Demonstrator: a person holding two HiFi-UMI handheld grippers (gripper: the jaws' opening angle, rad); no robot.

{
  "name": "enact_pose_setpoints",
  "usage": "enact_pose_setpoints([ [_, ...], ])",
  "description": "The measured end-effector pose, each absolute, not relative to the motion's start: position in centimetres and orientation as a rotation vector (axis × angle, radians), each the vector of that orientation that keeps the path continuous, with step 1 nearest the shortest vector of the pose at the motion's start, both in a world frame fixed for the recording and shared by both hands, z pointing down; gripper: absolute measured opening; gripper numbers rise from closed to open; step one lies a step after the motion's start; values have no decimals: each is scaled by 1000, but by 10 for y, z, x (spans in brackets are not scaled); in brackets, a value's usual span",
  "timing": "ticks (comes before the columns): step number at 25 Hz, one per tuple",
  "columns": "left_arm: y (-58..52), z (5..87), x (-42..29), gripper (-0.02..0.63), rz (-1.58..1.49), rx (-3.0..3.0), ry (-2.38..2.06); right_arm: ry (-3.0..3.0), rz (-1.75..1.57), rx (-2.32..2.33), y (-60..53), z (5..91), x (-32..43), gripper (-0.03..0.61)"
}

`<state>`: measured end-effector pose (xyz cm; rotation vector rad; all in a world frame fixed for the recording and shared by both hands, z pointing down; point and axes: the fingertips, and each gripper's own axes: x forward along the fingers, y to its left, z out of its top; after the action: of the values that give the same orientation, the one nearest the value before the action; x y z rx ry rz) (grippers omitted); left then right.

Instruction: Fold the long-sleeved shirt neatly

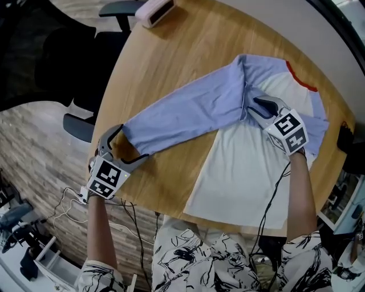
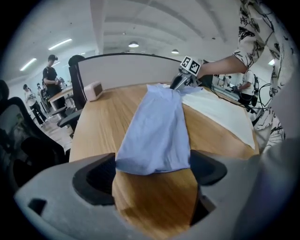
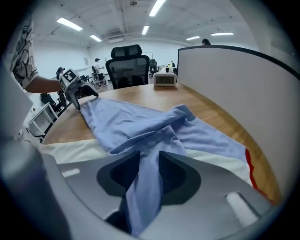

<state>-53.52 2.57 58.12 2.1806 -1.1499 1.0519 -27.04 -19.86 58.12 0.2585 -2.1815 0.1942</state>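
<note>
A long-sleeved shirt lies flat on the round wooden table [image 1: 171, 51], with a white body [image 1: 245, 165], blue sleeves and a red collar [image 1: 300, 80]. One blue sleeve [image 1: 188, 114] stretches out left towards the table edge. My left gripper [image 1: 132, 142] is at its cuff, open wide, and the cuff end [image 2: 157, 161] lies on the wood between the jaws. My right gripper [image 1: 256, 108] is near the shoulder, shut on a raised fold of blue sleeve fabric [image 3: 154, 140] that runs between its jaws [image 3: 149, 164].
A small pinkish clock [image 1: 155, 10] stands at the table's far edge. Black office chairs [image 1: 80, 122] stand left of the table, and a curved white partition [image 3: 234, 79] rises behind it. Cables [image 1: 68, 199] hang below the near edge. People stand far off in the room.
</note>
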Motion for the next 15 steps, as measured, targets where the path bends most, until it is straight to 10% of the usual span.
enact_pose_setpoints([
  [9,19,580,-560,407,922,2164,-1125,-2137,177,288,-195,590,-273,143],
  [15,19,583,-558,121,961,2181,-1146,-2135,194,323,-195,593,-273,143],
])
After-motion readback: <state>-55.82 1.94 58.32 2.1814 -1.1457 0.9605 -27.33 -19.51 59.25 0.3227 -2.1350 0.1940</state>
